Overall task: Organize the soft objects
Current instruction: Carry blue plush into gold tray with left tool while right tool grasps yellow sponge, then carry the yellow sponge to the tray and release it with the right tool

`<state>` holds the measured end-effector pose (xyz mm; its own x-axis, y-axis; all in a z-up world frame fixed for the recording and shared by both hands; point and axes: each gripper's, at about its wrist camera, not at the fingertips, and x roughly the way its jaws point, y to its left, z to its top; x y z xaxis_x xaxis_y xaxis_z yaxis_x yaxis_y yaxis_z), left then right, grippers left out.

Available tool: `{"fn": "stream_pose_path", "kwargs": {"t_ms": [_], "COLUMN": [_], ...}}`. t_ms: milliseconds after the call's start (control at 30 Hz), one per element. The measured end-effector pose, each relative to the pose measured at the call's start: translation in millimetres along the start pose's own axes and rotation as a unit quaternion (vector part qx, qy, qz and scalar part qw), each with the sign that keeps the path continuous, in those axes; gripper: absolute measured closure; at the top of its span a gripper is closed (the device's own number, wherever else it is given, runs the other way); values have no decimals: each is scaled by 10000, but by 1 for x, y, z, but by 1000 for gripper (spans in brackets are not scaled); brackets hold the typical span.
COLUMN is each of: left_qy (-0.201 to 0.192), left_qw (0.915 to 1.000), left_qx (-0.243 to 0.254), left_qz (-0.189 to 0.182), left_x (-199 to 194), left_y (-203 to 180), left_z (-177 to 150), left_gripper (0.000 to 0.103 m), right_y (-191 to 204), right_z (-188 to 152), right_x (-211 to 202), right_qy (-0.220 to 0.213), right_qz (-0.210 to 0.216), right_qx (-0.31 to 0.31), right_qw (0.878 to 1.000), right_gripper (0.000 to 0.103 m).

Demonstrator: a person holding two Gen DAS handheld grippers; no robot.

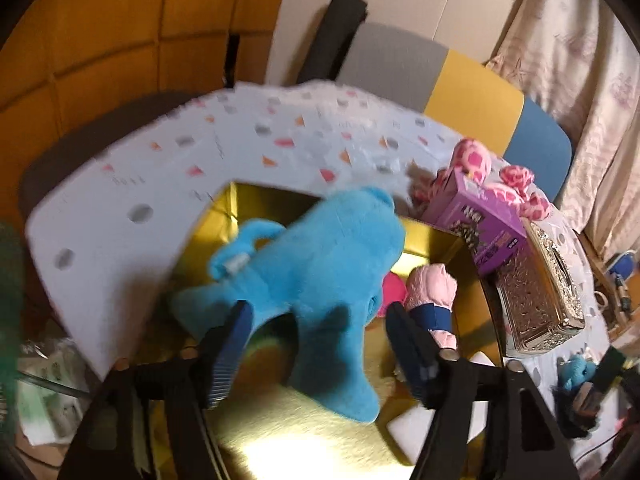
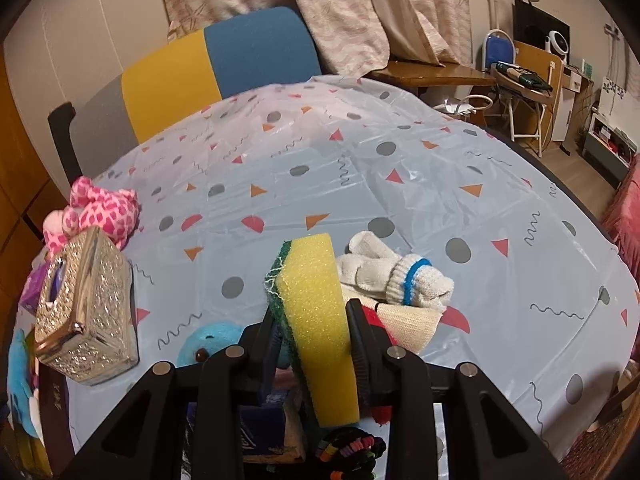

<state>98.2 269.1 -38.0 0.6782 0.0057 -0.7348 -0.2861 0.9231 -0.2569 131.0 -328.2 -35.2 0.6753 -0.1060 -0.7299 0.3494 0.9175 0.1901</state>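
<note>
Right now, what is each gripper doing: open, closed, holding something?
Left gripper: open; the fluffy blue plush toy lies between its fingers, pads not pressing, over the gold box.
Right gripper: closed on the yellow-and-green sponge.

table (image 2: 400, 168) under a pale plastic cloth printed with grey dots, pink and orange triangles and squiggles. near the left edge: glittery tissue box (image 2: 86, 308), lying directly on the cloth; just behind it, pink spotted plush (image 2: 104, 210); purple box (image 1: 476, 224) wedged beside the two. toward the near edge, right of centre: white knitted glove with a blue band (image 2: 394, 276), resting on a cream cloth (image 2: 408, 324). at the near left corner: gold-lined box (image 1: 256, 208). far half of the cloth bare.
</note>
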Motion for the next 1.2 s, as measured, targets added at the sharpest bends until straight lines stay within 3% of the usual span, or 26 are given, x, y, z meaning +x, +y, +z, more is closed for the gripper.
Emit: {"fn": "stream_pose_path", "kwargs": {"t_ms": [233,400,567,900,1067,1200], "left_qy": [-640,-730,-684,-548,-542,-583], "left_qw": [9969,9963,9968,9979,9980,9974], "left_qx": [145,120,142,83,-123,-181], "left_qz": [430,425,379,321,313,371], "left_x": [-54,-68,-70,-68,-70,-73], "left_y": [-6,-10,-14,-10,2,8], "left_z": [-15,-24,-31,-43,-44,-44], "left_gripper": [16,11,10,8,8,8], "right_y": [-8,9,54,175,226,267], "right_z": [5,7,10,-19,-37,-54], "right_x": [-15,-36,-63,-81,-74,-64], "right_qy": [-277,-367,-367,220,786,1342], "right_qz": [459,853,1511,2955,3618,4142], "right_qx": [313,232,-230,-1265,-1390,-1413], "right_qw": [9981,9954,9876,9467,9185,8891], "right_gripper": [73,73,73,73,73,73]}}
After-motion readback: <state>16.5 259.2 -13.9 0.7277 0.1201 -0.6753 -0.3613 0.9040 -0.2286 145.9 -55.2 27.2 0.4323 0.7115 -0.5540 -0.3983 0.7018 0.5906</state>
